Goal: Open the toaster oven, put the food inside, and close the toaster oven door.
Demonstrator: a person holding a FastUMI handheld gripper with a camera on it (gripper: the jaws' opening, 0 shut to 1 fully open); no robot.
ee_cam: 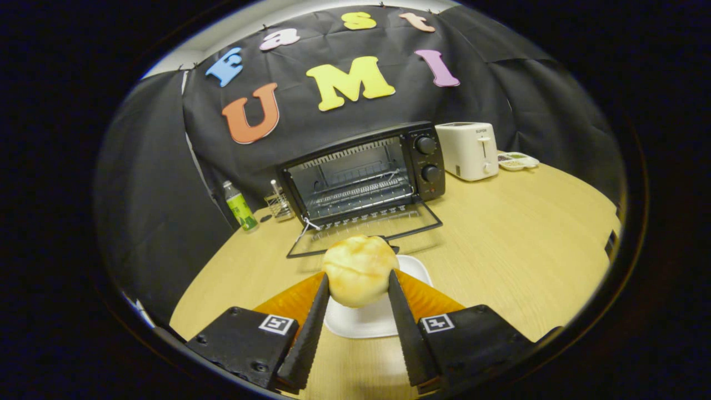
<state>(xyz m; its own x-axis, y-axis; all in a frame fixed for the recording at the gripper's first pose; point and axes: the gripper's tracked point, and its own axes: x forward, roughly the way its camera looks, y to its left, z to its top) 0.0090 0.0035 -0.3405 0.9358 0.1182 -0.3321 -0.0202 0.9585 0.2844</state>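
Note:
A round pale bread bun sits between my gripper's two fingers, which press on its left and right sides. It hangs a little above a white plate on the wooden table. Beyond the bun stands the black toaster oven, its glass door folded down flat onto the table toward me. The wire rack inside the oven's open mouth is bare. Two knobs sit on the oven's right panel.
A white pop-up toaster stands right of the oven, with a small dish of food behind it. Left of the oven are a green bottle and a small wire holder. Bare wooden tabletop spreads to the right.

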